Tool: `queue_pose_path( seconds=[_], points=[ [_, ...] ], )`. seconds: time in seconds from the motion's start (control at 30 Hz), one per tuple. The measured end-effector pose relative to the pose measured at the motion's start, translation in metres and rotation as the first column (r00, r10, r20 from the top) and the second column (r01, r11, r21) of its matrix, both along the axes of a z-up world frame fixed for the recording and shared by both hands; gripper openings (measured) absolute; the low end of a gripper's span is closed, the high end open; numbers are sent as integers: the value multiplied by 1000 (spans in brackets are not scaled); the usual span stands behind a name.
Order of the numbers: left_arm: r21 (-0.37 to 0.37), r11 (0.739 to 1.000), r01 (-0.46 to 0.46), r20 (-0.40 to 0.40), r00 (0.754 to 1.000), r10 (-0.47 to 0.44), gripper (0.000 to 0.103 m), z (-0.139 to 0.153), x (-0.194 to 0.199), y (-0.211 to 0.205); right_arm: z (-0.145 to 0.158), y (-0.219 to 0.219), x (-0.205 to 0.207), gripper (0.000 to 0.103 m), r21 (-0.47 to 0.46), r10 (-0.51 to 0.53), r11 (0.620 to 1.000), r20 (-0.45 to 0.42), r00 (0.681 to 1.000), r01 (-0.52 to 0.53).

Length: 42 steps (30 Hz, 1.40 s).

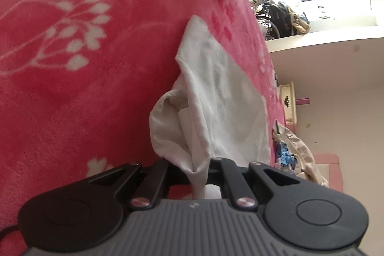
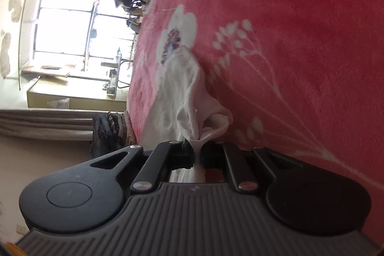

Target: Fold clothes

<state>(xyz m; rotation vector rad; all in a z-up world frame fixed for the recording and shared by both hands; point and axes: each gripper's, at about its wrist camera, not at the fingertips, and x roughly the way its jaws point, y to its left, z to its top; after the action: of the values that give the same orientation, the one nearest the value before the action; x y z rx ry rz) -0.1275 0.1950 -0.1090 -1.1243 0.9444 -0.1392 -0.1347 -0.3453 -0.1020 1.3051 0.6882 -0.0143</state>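
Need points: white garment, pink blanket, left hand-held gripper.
white garment [image 1: 216,92], left wrist view, flat middle panel.
pink blanket [image 1: 72,100], left wrist view, bare pink area.
left hand-held gripper [image 1: 199,174], left wrist view, between fingertips.

The left gripper [image 1: 200,174] points forward and somewhat downward, its black linkage arms drawn inward and its jaws closed tight on a bunched edge of the white garment [image 1: 216,97], which runs out ahead from the pinch. The right gripper [image 2: 197,155] is angled much the same, forward and a little down, with its jaws likewise pressed together on a gathered fold of that garment. Both camera views are rolled sideways. No hand or sleeve of the person shows in either view.
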Motion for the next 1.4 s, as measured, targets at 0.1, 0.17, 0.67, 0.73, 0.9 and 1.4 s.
queue_pose_path(
  seconds=[0.1,0.17,0.67,0.73,0.9,1.4],
  points=[
    [-5,1000,8,50,999,-8,6,13,9,3,16,5,12,4,-44,21,999,45,999,-19],
    [-14,1000,11,79,997,-10,6,22,16,5,26,6,22,4,-77,35,997,76,996,-30],
    [-90,996,-1,67,998,7,7,18,111,3,29,1,97,4,-63,24,998,113,993,-17],
    [-83,997,-2,61,998,7,7,13,121,2,26,2,109,4,-63,23,998,112,993,-16],
    [-56,998,-16,76,997,20,31,-1,139,5,8,5,139,5,-64,9,998,102,995,-2],
    [58,987,-149,261,957,129,62,32,124,22,-4,-16,130,55,-18,-90,994,385,919,105]
  ],
)
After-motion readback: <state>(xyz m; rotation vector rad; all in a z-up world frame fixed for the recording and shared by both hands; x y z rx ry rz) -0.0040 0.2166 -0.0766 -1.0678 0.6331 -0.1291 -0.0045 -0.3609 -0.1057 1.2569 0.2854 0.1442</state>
